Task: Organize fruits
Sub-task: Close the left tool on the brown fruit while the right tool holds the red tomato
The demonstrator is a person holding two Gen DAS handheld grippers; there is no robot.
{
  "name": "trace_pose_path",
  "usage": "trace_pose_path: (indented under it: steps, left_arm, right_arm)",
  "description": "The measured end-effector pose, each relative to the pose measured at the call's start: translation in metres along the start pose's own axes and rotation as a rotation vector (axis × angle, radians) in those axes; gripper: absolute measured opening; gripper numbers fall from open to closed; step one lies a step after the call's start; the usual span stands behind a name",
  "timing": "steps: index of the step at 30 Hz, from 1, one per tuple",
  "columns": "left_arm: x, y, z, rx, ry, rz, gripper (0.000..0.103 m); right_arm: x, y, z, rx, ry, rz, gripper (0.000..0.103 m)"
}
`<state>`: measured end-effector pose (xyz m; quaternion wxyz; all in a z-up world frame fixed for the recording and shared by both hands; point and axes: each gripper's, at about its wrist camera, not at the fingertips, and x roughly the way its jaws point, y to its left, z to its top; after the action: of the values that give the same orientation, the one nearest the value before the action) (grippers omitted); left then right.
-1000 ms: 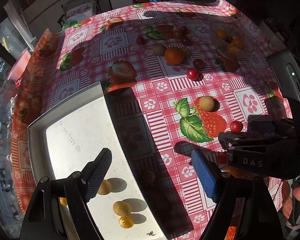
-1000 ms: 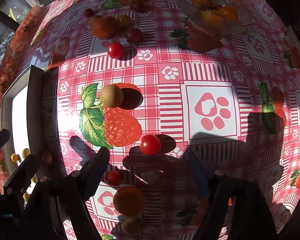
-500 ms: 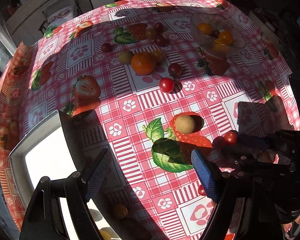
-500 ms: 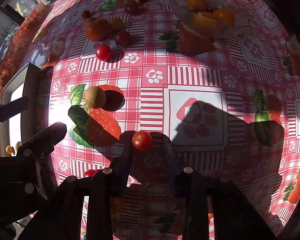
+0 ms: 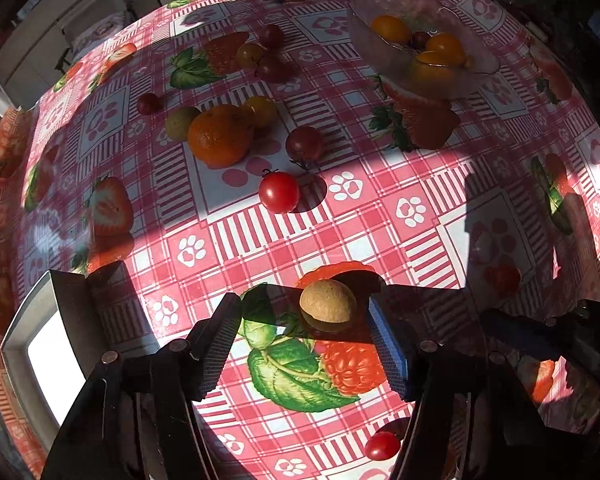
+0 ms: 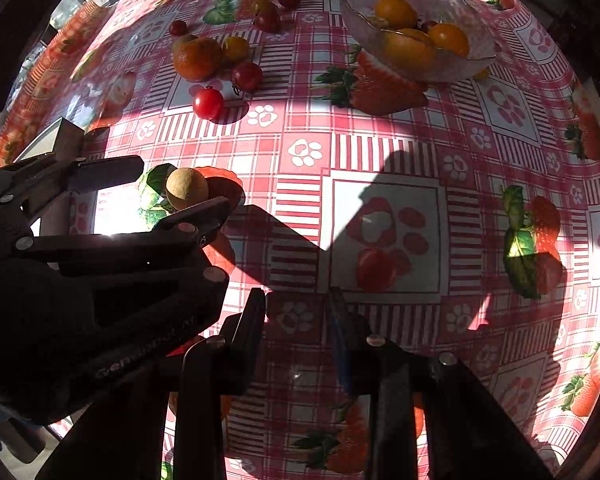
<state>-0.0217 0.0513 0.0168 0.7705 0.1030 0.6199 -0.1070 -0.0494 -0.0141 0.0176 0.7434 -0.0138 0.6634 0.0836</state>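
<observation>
Tan, rough-skinned round fruit (image 5: pixel 327 306) sits on the desk w/ the red-checked cloth (image 5: pixel 380 208), on a printed raspberry-and-leaf motif. Left gripper (image 5: pixel 304 336) has its jaws wide apart, one either side of the fruit, neither touching it; right-wrist view shows the same fruit (image 6: pixel 187 189) between the two fingers, gaps on both sides. Right gripper (image 6: pixel 298 320) hangs over shaded cloth, jaws narrow but apart w/ nothing visible between them.

Red cherry tomato (image 5: pixel 279 192) lies farther out in sun, a darker tomato (image 5: pixel 305 143) just behind it. Orange (image 5: pixel 221 134) is beyond-left, w/ a greenish fruit (image 5: pixel 182 123) and a yellow tomato (image 5: pixel 262 111) touching or just beside it. Glass bowl (image 5: pixel 384 60) at far right holds several orange-yellow fruits. Metal tray (image 5: pixel 24 332) shows at lower left, only its corner in view. Another small red tomato (image 5: pixel 382 445) is near the bottom edge, beside the left gripper's right finger.
</observation>
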Motion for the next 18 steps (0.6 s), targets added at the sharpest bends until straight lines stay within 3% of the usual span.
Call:
trace_pose_path:
  steps: [2,3,4,9,18]
  left_arm:
    - [-0.002,0.001,-0.001,-0.017,-0.011,-0.022,0.043]
    - [-0.002,0.002,-0.001,-0.018,-0.015,-0.024,0.031]
    - [-0.002,0.002,-0.002,-0.018,-0.014,-0.023,0.029]
    - [-0.01,0.015,-0.012,-0.067,-0.017,-0.058,0.029]
    - [-0.038,0.043,-0.052,-0.109,-0.052,-0.067,0.029]
  right_arm:
    - [0.0,-0.002,0.002,0.013,0.002,0.025,0.018]
    - [0.0,-0.006,0.002,0.029,0.006,0.046,0.016]
    - [0.0,-0.009,0.003,0.048,0.008,0.07,0.016]
    - [-0.009,-0.027,-0.002,0.106,0.009,0.141,0.016]
    - [-0.027,-0.049,-0.021,0.158,0.012,0.191,0.016]
